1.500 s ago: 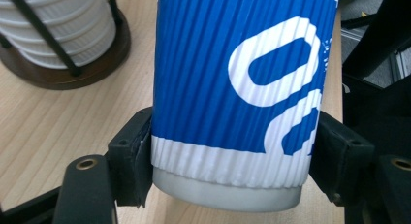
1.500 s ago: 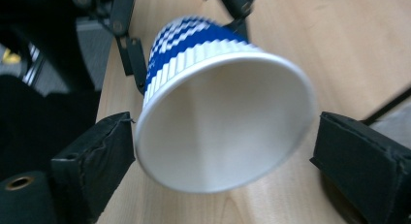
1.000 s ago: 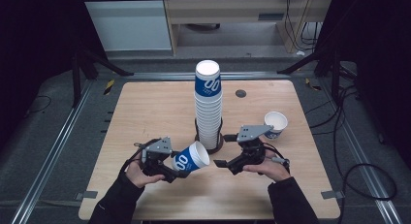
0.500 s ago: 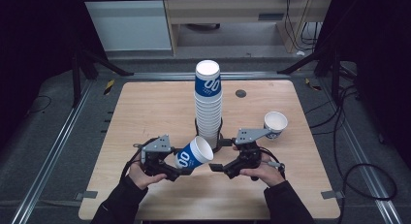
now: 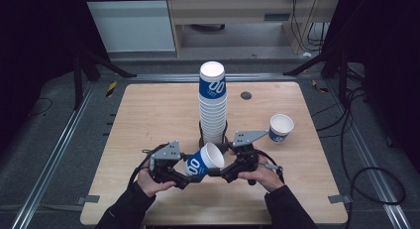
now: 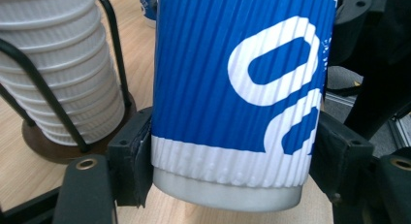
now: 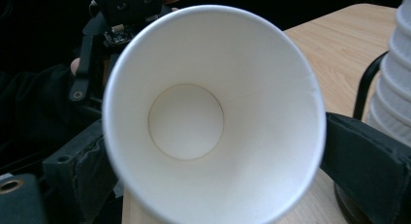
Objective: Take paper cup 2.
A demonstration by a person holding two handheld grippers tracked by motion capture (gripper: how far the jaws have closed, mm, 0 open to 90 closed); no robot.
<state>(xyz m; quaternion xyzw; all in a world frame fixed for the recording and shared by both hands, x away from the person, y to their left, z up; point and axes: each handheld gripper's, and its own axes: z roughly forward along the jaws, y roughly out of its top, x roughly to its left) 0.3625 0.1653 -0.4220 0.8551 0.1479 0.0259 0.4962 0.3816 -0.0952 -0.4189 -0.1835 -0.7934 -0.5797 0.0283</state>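
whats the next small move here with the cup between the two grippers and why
Probably close the right gripper on the rim of the blue and white ribbed paper cup. Its jaws have just been opening and flank the mouth, while the left gripper clamps the base, so it looks like a handover.

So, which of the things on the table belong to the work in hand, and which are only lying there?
Belong to the work:
- blue-and-white ribbed paper cup, held near its base by the left tongs
- right tongs, open around its rim
- tall stack of paper cups in a black wire holder

Lying about:
- single paper cup standing at the right
- dark round hole in the table
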